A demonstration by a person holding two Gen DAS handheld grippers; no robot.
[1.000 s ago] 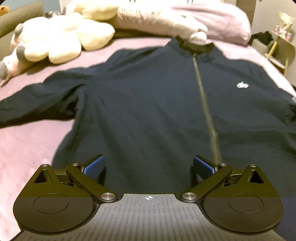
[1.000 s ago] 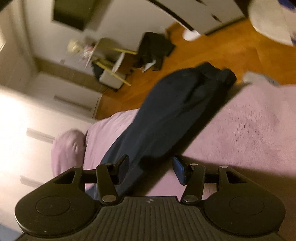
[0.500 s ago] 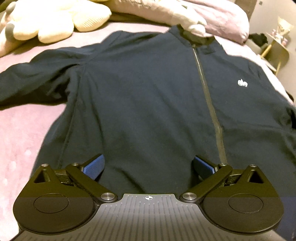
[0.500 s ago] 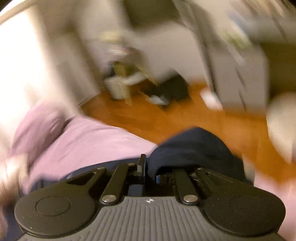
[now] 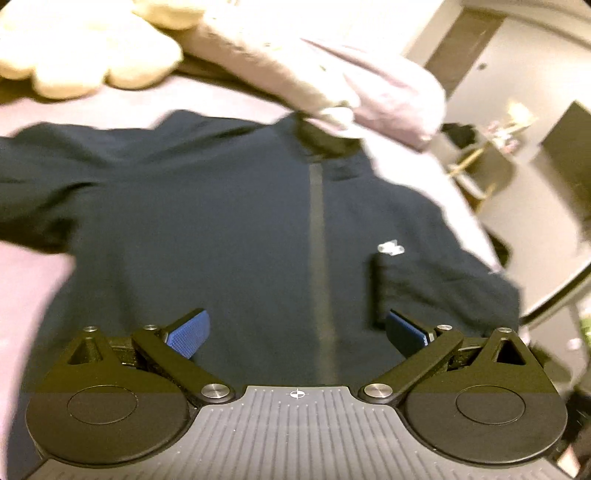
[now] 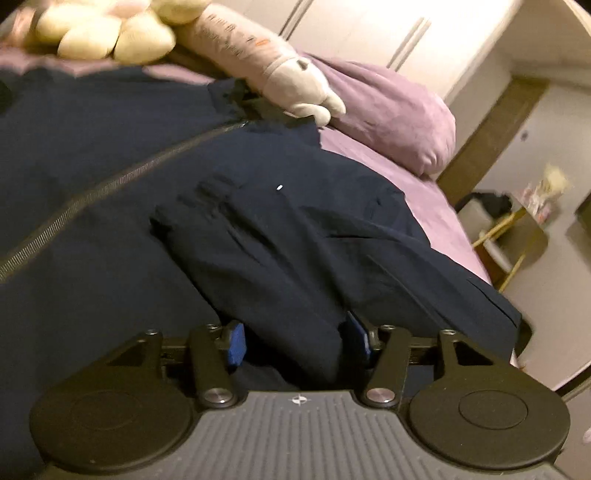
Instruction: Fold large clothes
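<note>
Left wrist view: the left tongs [image 5: 295, 332] hover released, blue pads wide, over a navy zip jacket [image 5: 221, 229] spread flat on a pink bed [image 5: 22, 280]; plush toys [image 5: 85, 55] lie beyond its collar.

Right wrist view: the right tongs [image 6: 297, 341] are opening, the folded-in sleeve [image 6: 266, 258] between their ribbed pads. Soft, slippery cloth could slide back off the chest, undoing the fold, if snagged on a pad.

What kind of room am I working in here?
Most likely a bedroom. The dark zip jacket lies spread on a bed with a purple cover; a purple pillow and plush toys sit at its head, and pale wardrobe-like doors stand behind.
</note>
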